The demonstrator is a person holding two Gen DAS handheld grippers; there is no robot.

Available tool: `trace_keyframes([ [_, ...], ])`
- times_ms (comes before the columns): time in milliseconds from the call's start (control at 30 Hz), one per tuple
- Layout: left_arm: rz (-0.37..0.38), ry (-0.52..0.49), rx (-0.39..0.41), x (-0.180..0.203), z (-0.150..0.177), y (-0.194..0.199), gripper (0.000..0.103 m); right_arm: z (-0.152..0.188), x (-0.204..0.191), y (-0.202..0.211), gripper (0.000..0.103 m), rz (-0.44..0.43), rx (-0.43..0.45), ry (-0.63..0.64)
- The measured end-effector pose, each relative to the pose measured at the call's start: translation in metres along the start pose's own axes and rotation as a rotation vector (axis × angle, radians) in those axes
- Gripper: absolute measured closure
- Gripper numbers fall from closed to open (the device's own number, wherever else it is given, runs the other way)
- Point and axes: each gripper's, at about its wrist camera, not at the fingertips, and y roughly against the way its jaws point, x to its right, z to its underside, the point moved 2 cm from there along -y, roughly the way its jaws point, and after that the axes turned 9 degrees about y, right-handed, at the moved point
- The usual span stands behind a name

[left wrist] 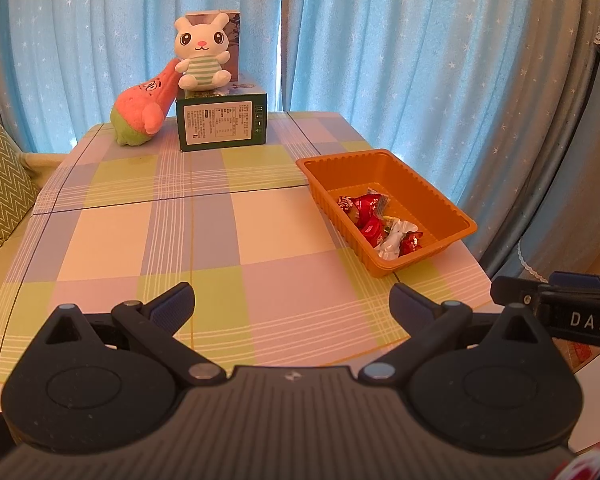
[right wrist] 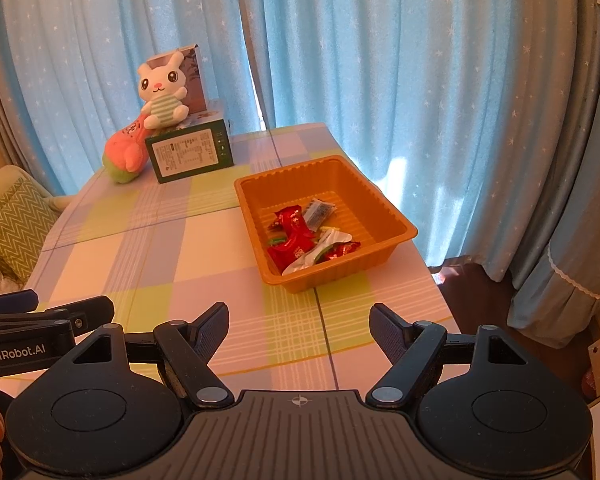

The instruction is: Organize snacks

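Since every wrapped snack (right wrist: 308, 236) already lies inside the orange tray (right wrist: 384, 208) at centre right of the frame, both the left gripper (left wrist: 292, 304) and right gripper (right wrist: 300, 326) hang wide and empty at the bottom, apparently with nothing left to gather.

A checked tablecloth (left wrist: 140, 240) lies bare across the near and left part of the table, open for passing. An orange tray (right wrist: 384, 216) of wrapped snacks (right wrist: 300, 240) blocks the right side. A green box (left wrist: 220, 128) and two plush toys (left wrist: 200, 56) crowd the far edge against blue curtains (left wrist: 380, 60).
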Motion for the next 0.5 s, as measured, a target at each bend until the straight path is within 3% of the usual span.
trace_keyframes([
  [500,0.001,0.0,0.001,0.0011,0.0008,-0.0014,0.0,-0.0004,-0.0003,-0.0003,0.026,-0.001,0.0,-0.001],
])
